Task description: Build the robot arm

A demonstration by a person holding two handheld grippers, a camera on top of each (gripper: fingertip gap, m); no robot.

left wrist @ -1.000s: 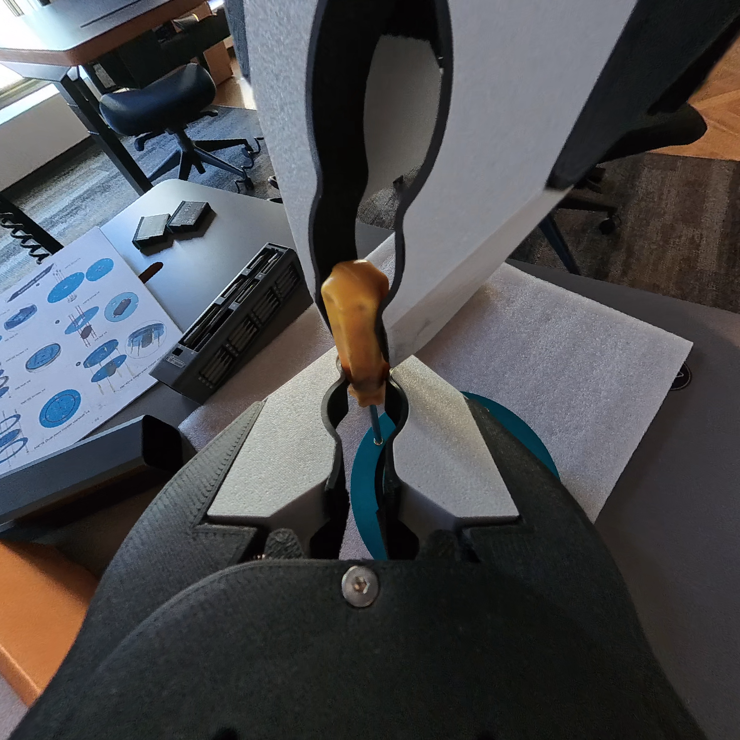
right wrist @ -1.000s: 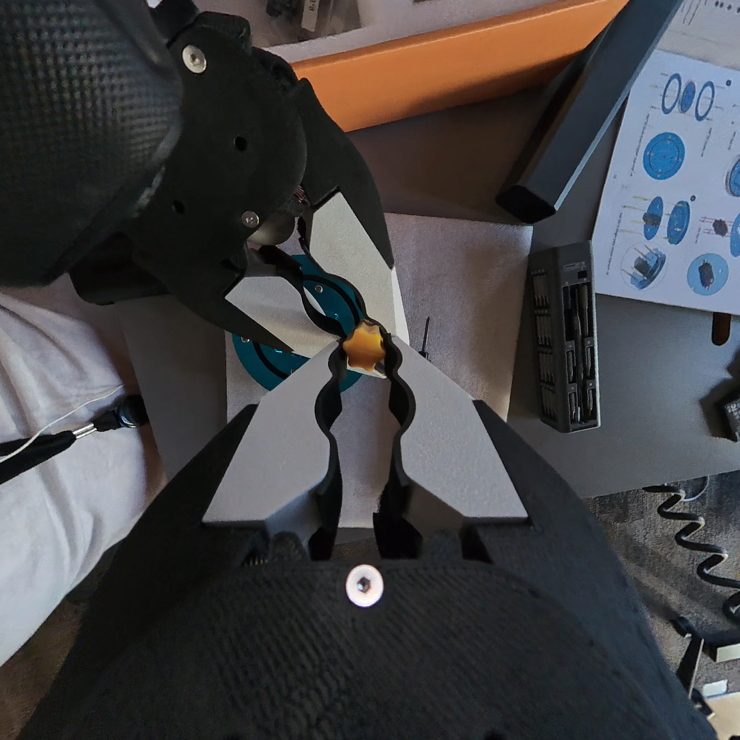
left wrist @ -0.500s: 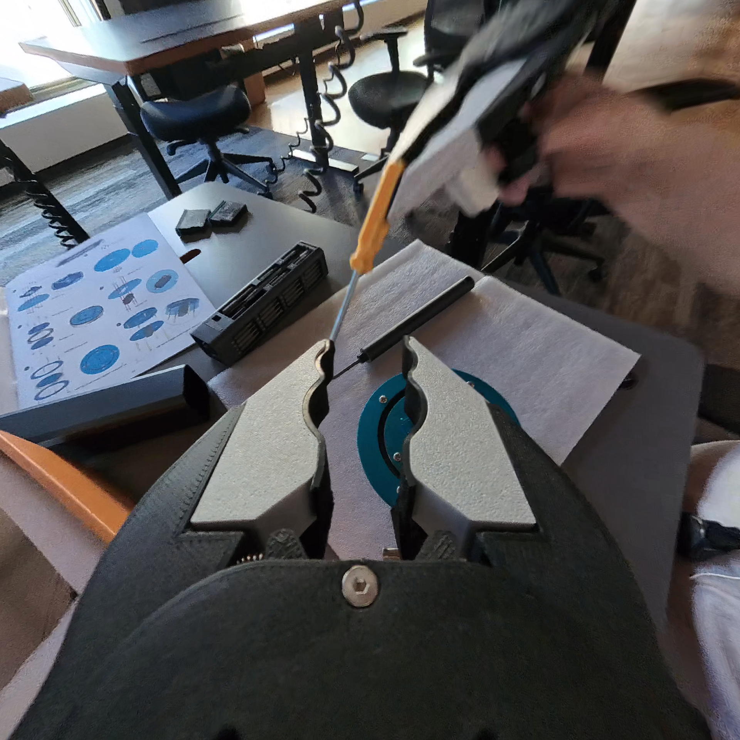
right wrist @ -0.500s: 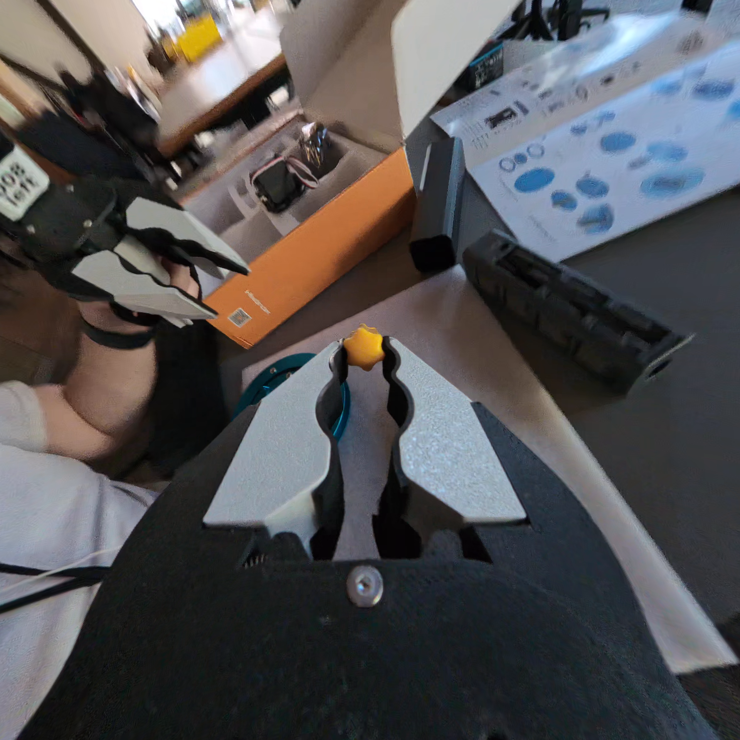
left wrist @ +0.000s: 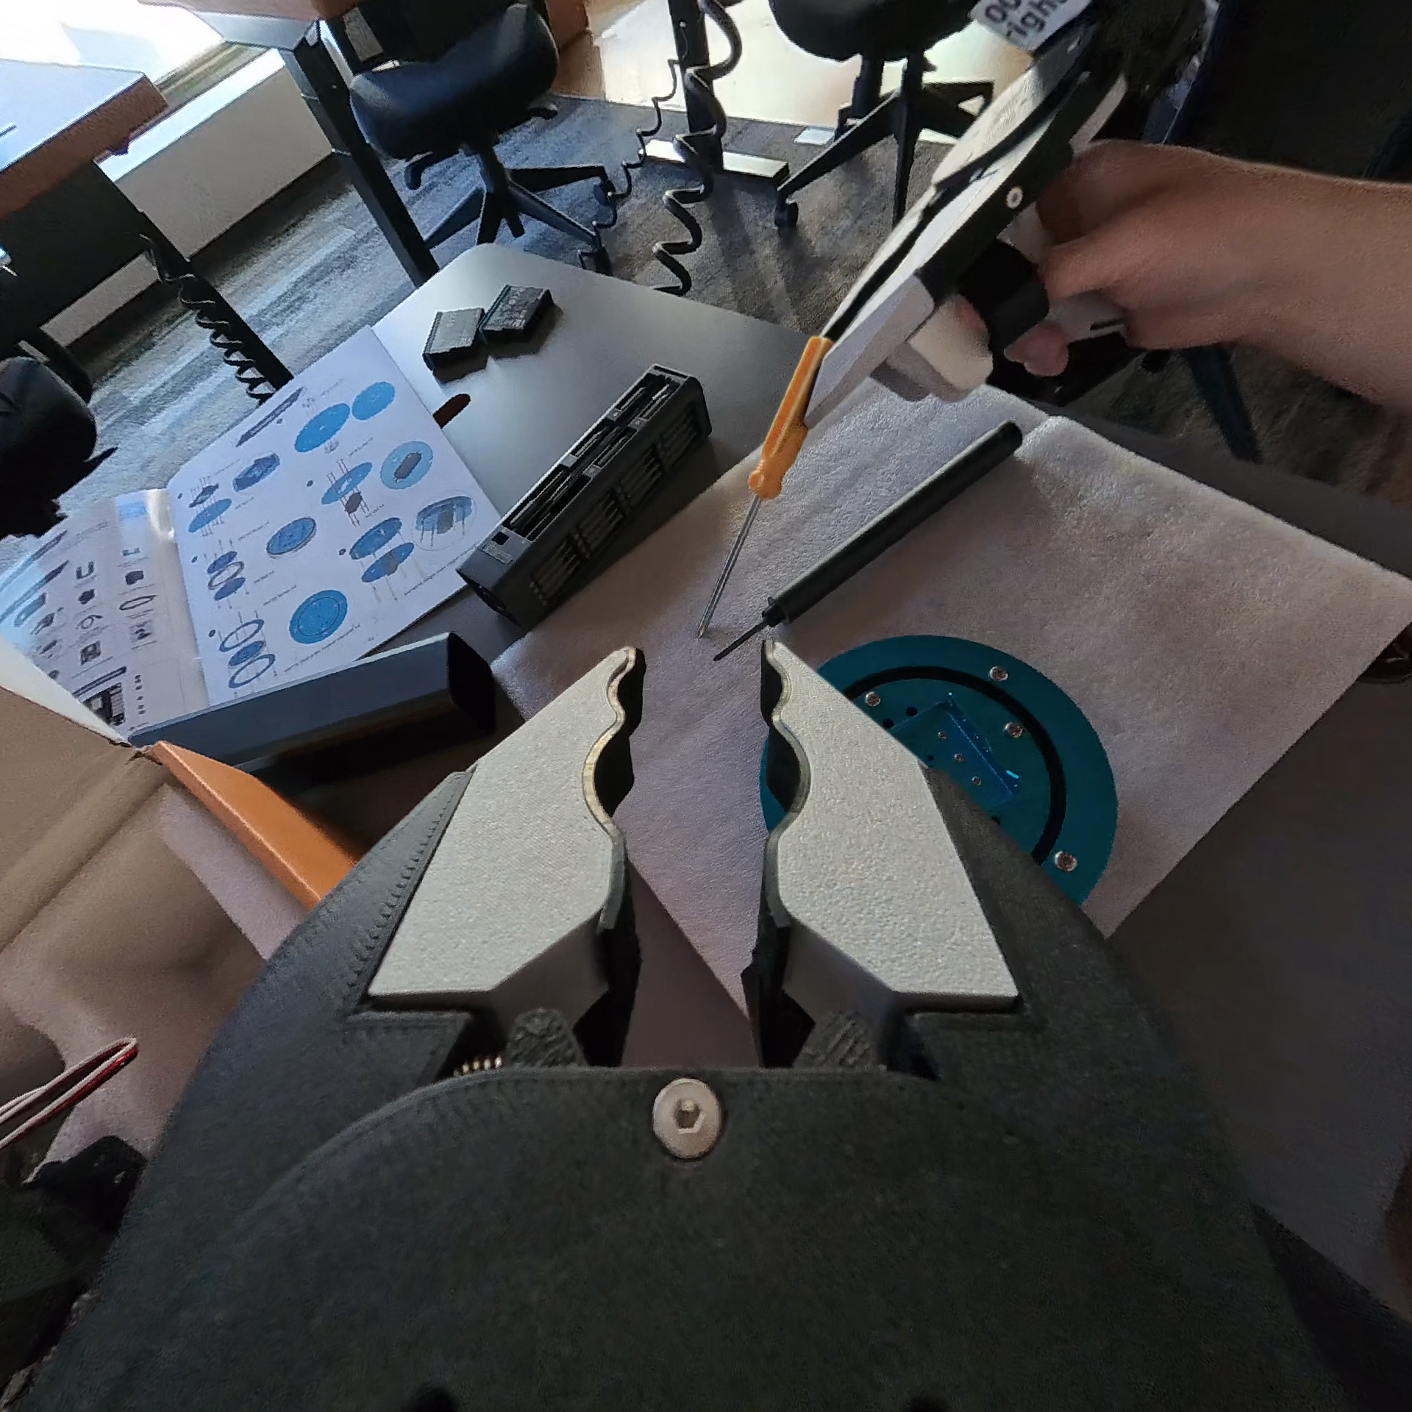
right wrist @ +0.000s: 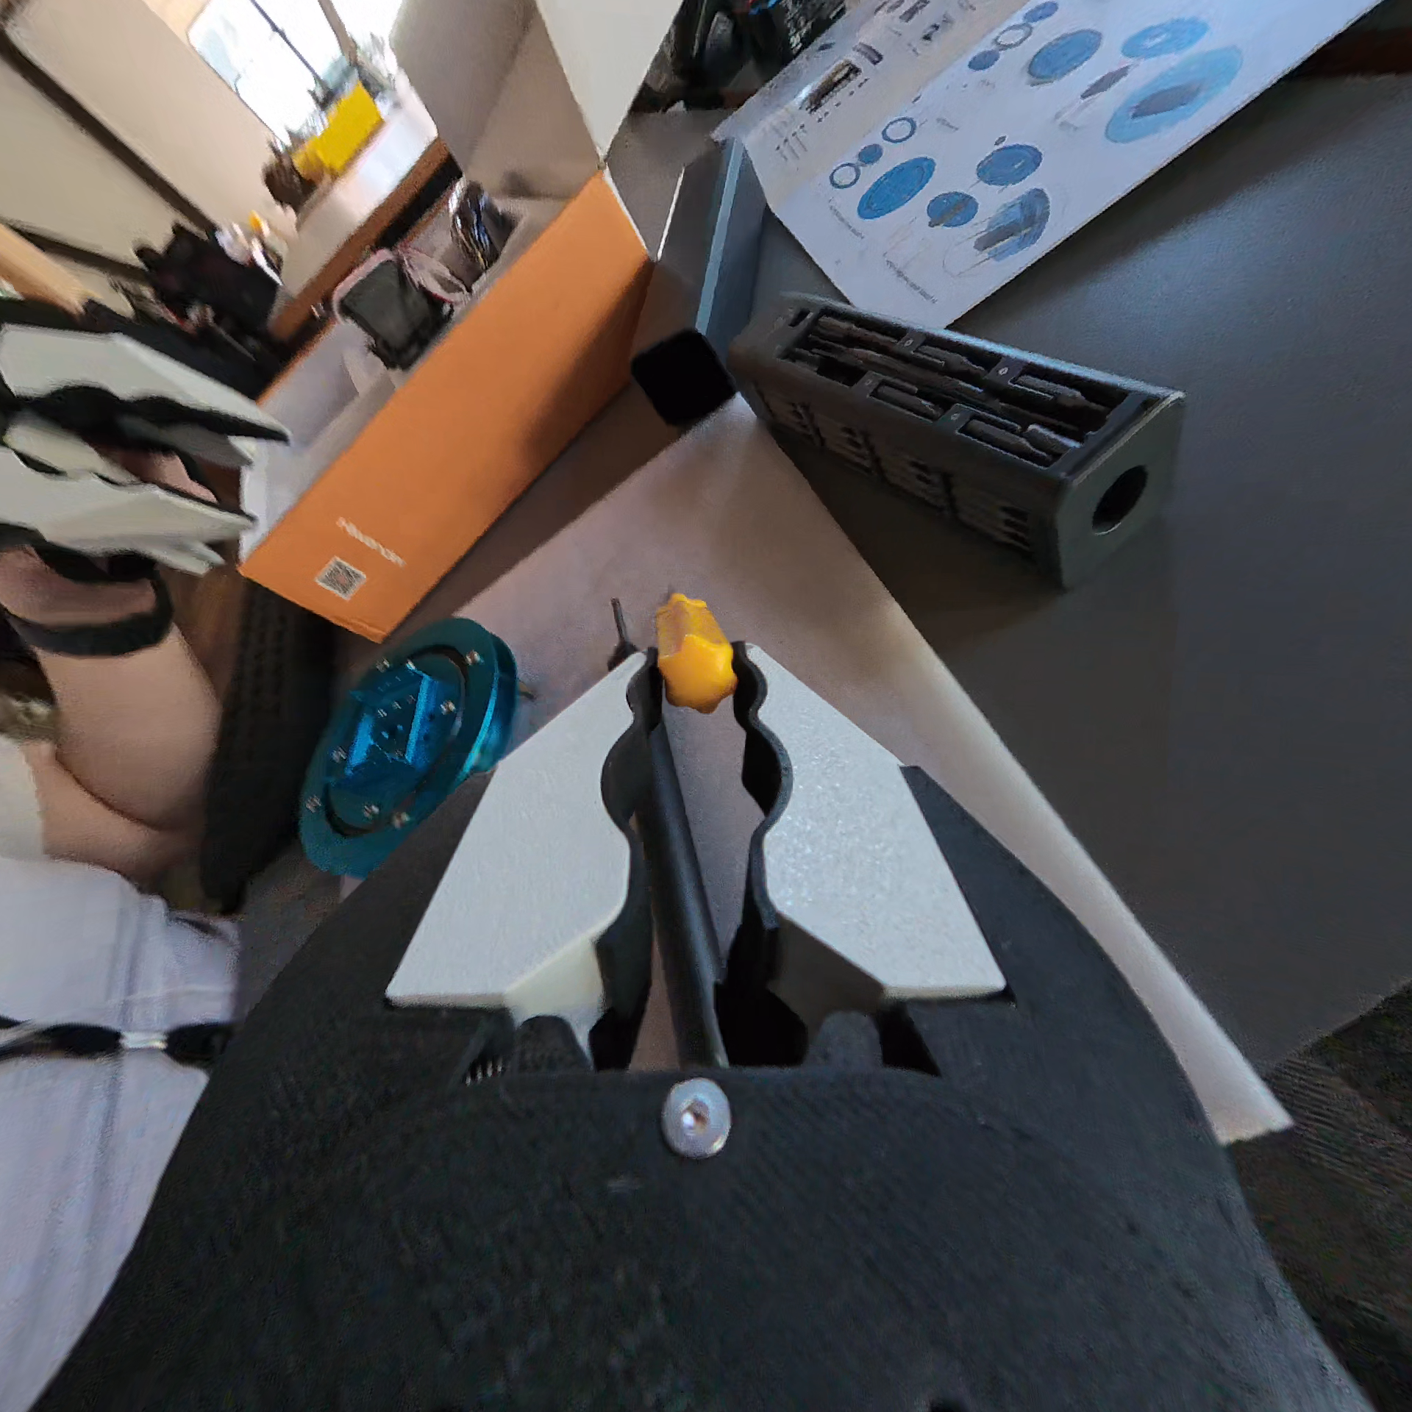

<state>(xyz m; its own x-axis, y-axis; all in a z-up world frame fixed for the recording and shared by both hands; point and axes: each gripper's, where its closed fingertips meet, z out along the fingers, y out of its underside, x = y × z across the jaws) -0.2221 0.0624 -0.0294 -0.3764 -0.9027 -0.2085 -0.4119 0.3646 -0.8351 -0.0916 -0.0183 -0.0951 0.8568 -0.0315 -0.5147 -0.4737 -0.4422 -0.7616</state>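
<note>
My right gripper point(right wrist: 695, 653) is shut on the orange handle of a small screwdriver point(right wrist: 691, 665). In the left wrist view the screwdriver point(left wrist: 787, 420) hangs tilted from the right gripper point(left wrist: 821, 374), with its thin shaft pointing down and its tip at or just above the white foam mat point(left wrist: 1070, 581). My left gripper point(left wrist: 697, 657) is open and empty, just short of that tip. A black screwdriver point(left wrist: 886, 527) lies on the mat, and shows under my right fingers point(right wrist: 680, 879). A teal metal disc point(left wrist: 993, 749) with small screws lies on the mat by my left gripper's right finger, and shows in the right wrist view point(right wrist: 397, 741).
A black bit case point(left wrist: 596, 512) lies left of the mat, beside an instruction sheet point(left wrist: 306, 519) and a grey tube point(left wrist: 321, 703). An open orange box point(right wrist: 458, 435) stands near the left gripper point(right wrist: 114, 451). Office chairs and desks stand beyond the table. My hands' fingertips stand some 15 centimetres from each other. Measured from the fingertips, the teal metal disc point(left wrist: 993, 749) is 10 centimetres or so from the left gripper and 15 centimetres from the right. My right wrist view point(right wrist: 367, 786) looks at it from another angle.
My right gripper lifted the orange screwdriver off the teal disc and carried it to the far side of the mat. My left gripper let go of its shaft, opened and drew back.
</note>
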